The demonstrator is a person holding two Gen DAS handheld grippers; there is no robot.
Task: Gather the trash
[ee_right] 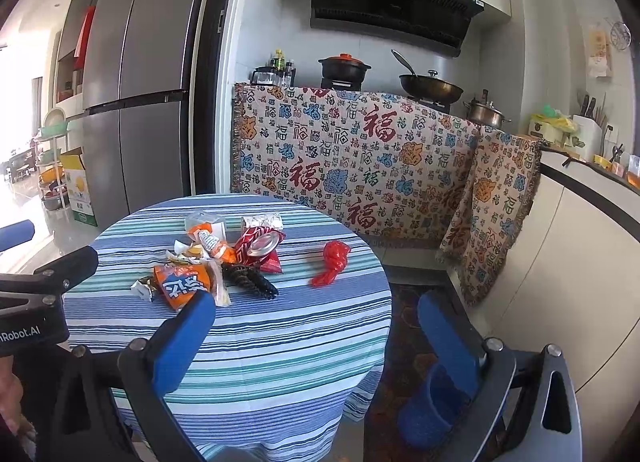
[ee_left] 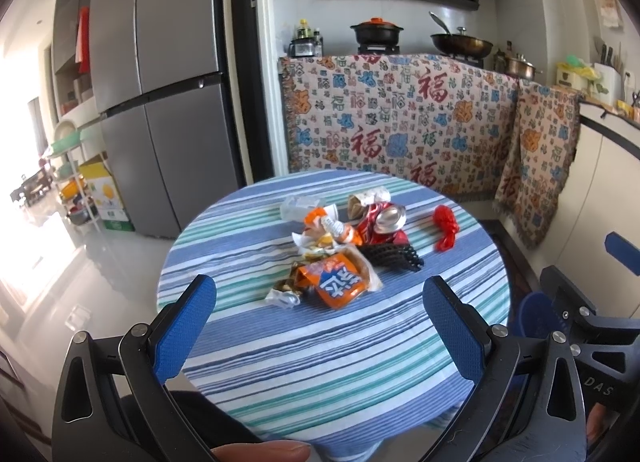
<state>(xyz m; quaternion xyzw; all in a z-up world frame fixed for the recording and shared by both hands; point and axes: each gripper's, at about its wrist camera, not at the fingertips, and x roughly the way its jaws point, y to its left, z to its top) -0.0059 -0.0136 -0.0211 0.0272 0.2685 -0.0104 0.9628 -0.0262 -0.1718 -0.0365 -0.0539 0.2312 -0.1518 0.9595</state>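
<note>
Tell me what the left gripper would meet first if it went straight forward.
Probably the orange crinkled snack packet at the trash pile's near edge; the open left gripper frames it, though depth is uncertain.

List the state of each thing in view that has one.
Left gripper: open, empty.
Right gripper: open, empty.
Can: crushed, on its side.
Orange wrapper: torn open, flat.
Red bag: crumpled, apart from the pile.
Bin: upright on the floor.
Fridge: closed.

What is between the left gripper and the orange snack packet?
Nothing visible. Only bare striped tablecloth lies between the open left gripper and the crumpled orange snack packet, the nearest piece of the pile.
</note>
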